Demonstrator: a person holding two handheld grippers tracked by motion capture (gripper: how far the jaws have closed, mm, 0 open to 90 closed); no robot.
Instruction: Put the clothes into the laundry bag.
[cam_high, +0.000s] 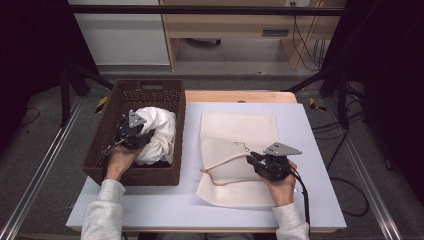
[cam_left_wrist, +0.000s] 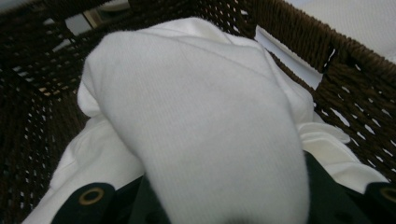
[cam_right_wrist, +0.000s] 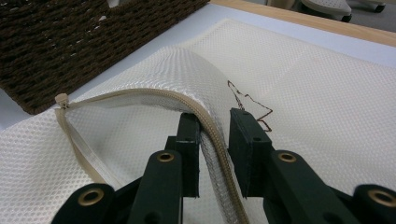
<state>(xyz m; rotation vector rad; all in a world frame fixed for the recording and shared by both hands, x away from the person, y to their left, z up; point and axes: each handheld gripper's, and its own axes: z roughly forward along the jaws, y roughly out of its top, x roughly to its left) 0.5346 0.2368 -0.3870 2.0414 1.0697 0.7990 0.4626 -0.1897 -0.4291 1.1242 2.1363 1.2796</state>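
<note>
The white garment (cam_high: 157, 134) lies bunched in the brown woven basket (cam_high: 107, 145) at the left of the table (cam_high: 310, 150). The left gripper (cam_high: 134, 134) is down in the basket, and in the left gripper view a ribbed fold of the cloth (cam_left_wrist: 205, 135) runs up from between its jaws, which look closed on it, though the pads themselves are hidden by the fabric. Beside the basket a cream mesh laundry bag (cam_high: 240, 130) lies flat on the table. The right gripper (cam_high: 255, 159) pinches the bag's zipper edge (cam_right_wrist: 205, 121) between narrowly parted jaws and lifts it into an arch, with the zipper end (cam_right_wrist: 61, 99) near the basket. A thin brown squiggle of thread (cam_right_wrist: 252, 107) lies on the mesh; no writing or label can be read.
</note>
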